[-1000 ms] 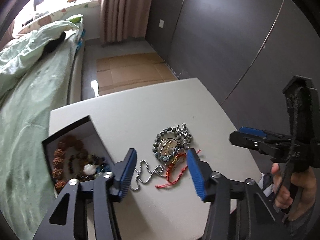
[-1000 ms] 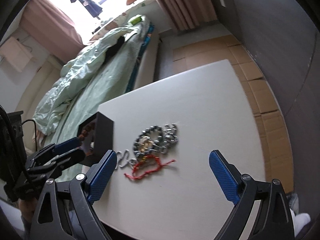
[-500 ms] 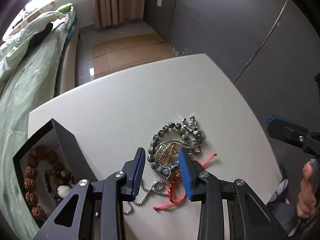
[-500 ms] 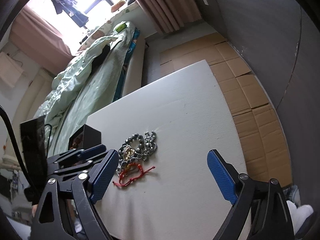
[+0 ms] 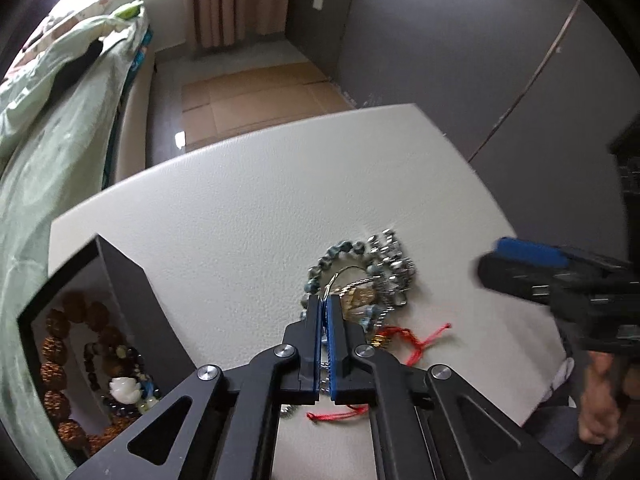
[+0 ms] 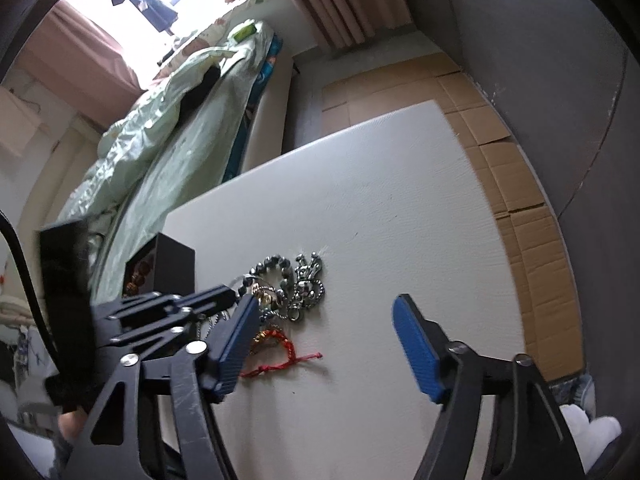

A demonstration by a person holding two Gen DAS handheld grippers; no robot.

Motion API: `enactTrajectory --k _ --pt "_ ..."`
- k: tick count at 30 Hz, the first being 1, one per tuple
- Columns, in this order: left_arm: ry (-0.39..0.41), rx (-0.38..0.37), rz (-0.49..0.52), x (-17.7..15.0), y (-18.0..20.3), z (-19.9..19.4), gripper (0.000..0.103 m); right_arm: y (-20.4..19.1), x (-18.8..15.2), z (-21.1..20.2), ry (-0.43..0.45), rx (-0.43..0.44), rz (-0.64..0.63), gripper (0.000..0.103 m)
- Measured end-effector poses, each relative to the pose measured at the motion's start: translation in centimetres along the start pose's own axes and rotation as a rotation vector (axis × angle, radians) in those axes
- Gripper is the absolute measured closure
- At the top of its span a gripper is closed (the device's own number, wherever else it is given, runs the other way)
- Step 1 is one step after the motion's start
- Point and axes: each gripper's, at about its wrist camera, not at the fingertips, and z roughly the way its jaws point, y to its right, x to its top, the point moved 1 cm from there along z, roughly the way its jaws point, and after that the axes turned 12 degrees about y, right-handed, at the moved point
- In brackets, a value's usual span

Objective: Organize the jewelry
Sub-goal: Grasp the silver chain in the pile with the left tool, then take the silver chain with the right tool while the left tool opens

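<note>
Jewelry tangled in a small heap point(image 5: 360, 280) lies mid-table on the white textured tabletop point(image 5: 248, 200), where the left gripper point(image 5: 324, 304) has pinched shut on a thin silver ball chain point(image 5: 325, 364). The right gripper point(image 6: 324, 344) hovers nearby, jaws spread wide and empty. Lifting toward the open black box of wooden beads point(image 5: 80, 344) may drag along the blue-grey bead bracelet point(image 5: 332, 256) or red cord bracelet point(image 5: 416, 340), if they are snagged.

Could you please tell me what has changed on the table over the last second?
The left gripper moved forward over the jewelry pile and went from wide open to shut, pinching the silver ball chain. The right gripper stayed open and took hold of nothing. The black box with beads and the red cord bracelet stayed put.
</note>
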Motion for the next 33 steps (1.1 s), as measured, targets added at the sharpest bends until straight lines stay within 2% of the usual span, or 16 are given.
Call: enactTrajectory --k 2,6,9,15,27,28,29,31,33 --pt "0.016 -0.014 0.005 0.4 0.2 -1.0 0.101 -0.2 -0.1 0.6 -0.014 -0.002 -0.008 0.042" --pt "0.051 -0.020 0.013 1.2 0.5 -2.8 0.101 -0.4 -0.2 1.5 -0.033 -0.012 -0.016 0.045" --pt "0.066 -0.030 0.009 1.5 0.4 -4.0 0.101 -0.4 -0.2 2.4 -0.054 -0.014 -0.019 0.054" --pt "0.092 -0.020 0.013 2.0 0.0 -5.6 0.101 -1.3 -0.3 4.3 -0.085 -0.037 -0.043 0.054" --pt "0.129 0.047 -0.007 2.0 -3.0 -8.6 0.101 -4.3 -0.8 5.9 -0.083 -0.201 -0.233 0.055" --pt "0.132 0.053 -0.010 2.0 -3.3 -8.8 0.101 -4.6 -0.9 5.9 -0.078 -0.209 -0.255 0.062" --pt "0.135 0.059 -0.014 2.0 -3.6 -9.1 0.101 -4.7 -0.9 5.9 -0.078 -0.194 -0.256 0.072" --pt "0.140 0.069 -0.021 1.9 -4.1 -9.7 0.101 -5.0 -1.0 5.9 -0.082 -0.156 -0.253 0.084" --pt "0.146 0.076 -0.027 1.9 -4.6 -10.3 0.101 -5.3 -1.2 5.9 -0.078 -0.163 -0.282 0.089"
